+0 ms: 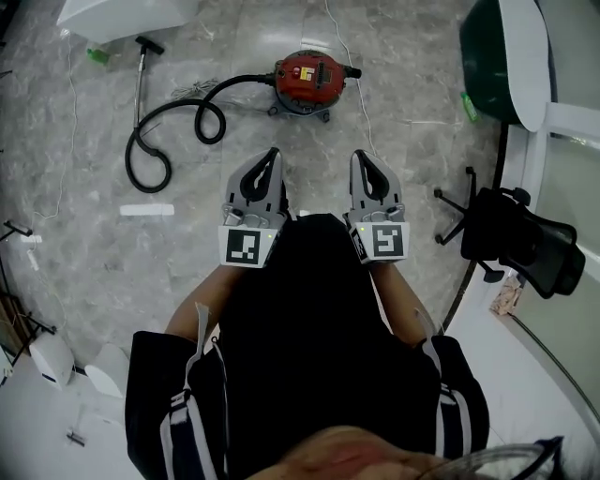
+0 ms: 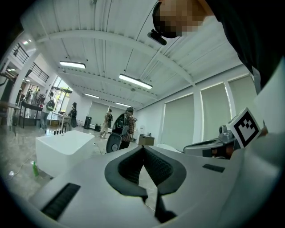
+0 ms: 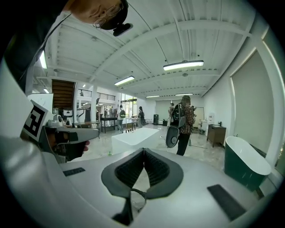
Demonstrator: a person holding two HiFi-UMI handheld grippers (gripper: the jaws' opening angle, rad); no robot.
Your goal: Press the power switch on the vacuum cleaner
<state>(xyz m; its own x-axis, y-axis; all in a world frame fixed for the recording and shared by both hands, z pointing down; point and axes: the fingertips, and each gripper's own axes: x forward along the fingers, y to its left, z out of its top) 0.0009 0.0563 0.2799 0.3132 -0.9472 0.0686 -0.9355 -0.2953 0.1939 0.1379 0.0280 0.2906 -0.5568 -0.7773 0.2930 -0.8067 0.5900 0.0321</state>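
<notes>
Where veined floor (image 1: 403, 66) spreads, a red vacuum cleaner (image 1: 307, 80) sits — drum-shaped.

Open floor (image 1: 319, 155) ahead, hose (image 1: 246, 81) left, chair (image 1: 516, 234) right

Big bath showrm, marble flr (image 1: 94, 234), white tub (image 3: 133, 136), green tub (image 3: 247, 167)

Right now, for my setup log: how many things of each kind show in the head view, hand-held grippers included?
Vacuum cleaner: 1
Hose: 1
Bathtubs: 2, white bathtub, green bathtub
Office chair: 1
Hand-held grippers: 2, left hand-held gripper, right hand-held gripper
Total: 7
</notes>
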